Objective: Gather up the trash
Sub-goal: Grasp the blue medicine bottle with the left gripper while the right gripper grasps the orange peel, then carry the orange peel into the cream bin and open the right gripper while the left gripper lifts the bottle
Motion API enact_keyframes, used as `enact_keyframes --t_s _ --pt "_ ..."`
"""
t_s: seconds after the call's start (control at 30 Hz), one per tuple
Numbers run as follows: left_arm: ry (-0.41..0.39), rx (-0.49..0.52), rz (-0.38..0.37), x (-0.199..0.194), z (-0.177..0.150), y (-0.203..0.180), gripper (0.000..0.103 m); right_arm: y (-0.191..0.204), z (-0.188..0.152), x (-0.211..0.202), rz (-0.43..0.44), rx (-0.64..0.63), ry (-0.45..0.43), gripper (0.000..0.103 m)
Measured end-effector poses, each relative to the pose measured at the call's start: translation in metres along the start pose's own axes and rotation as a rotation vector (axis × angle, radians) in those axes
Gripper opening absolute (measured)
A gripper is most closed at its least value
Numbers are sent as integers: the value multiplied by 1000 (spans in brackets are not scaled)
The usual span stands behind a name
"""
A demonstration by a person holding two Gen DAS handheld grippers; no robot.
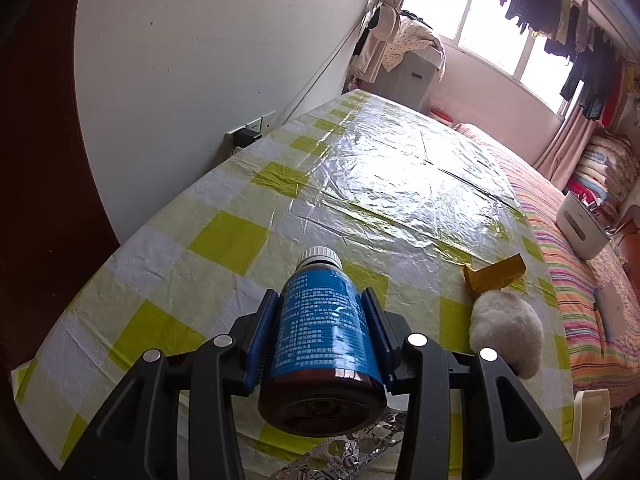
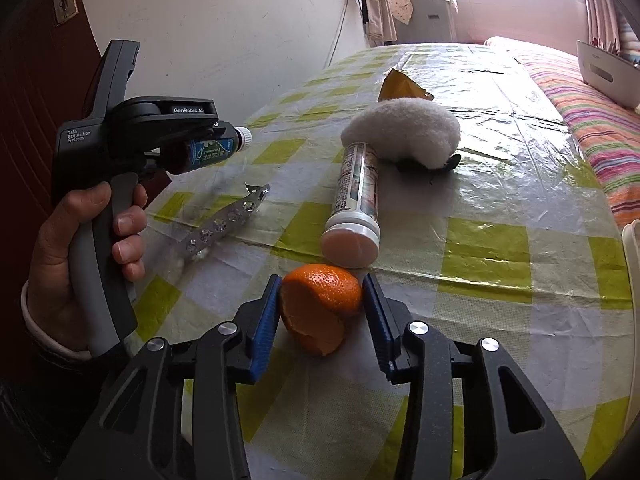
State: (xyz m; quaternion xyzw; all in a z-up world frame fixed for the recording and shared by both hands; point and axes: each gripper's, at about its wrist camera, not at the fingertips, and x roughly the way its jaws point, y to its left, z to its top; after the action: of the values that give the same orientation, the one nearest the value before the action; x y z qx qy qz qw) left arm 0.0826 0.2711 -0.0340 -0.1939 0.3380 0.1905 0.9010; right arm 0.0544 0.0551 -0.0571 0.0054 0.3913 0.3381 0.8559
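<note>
Currently, landmark: the white fluffy pad [image 2: 402, 130], lying on the checked table [image 2: 500, 320].
Left tool [image 1: 320, 312]: clamped on a brown medicine bottle [image 1: 320, 332] with a blue label, held off the table, cap pointing away.
Right tool [image 2: 320, 304]: pads flank the orange peel [image 2: 318, 306] and meet its sides; I judge it gripped.
Peel's place: nearer the camera than the pad, just past the white tube [image 2: 356, 204] that leans under it.
Peel's handling: likely light, soft, springy; squeeze across the domed half, gently.
Blister strip [image 2: 224, 220]: left of the pad; thin, stiff foil, best pinched by an edge.
Yellow wrapper [image 2: 400, 84]: behind the pad.
</note>
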Motion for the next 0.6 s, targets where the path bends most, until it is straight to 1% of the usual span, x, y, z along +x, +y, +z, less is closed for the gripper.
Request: enact_keyframes --t_s 0.07,0.13,0.3,0.43,0.6 --pt "-4 2 -17 -4 -3 -1 41 -1 -2 -2 3 5 -11 31" --pt "-14 5 -31 -7 -6 -1 41 -3 -4 -8 9 7 -29 30" --pt "-47 21 -54 -18 -13 -4 41 -17 -4 -22 33 59 -82 30" --pt "-64 27 -71 -26 -17 -6 41 -30 -6 -32 35 107 -114 30" --pt "-108 41 -86 -43 -23 -12 41 -44 -8 -48 22 153 -165 30"
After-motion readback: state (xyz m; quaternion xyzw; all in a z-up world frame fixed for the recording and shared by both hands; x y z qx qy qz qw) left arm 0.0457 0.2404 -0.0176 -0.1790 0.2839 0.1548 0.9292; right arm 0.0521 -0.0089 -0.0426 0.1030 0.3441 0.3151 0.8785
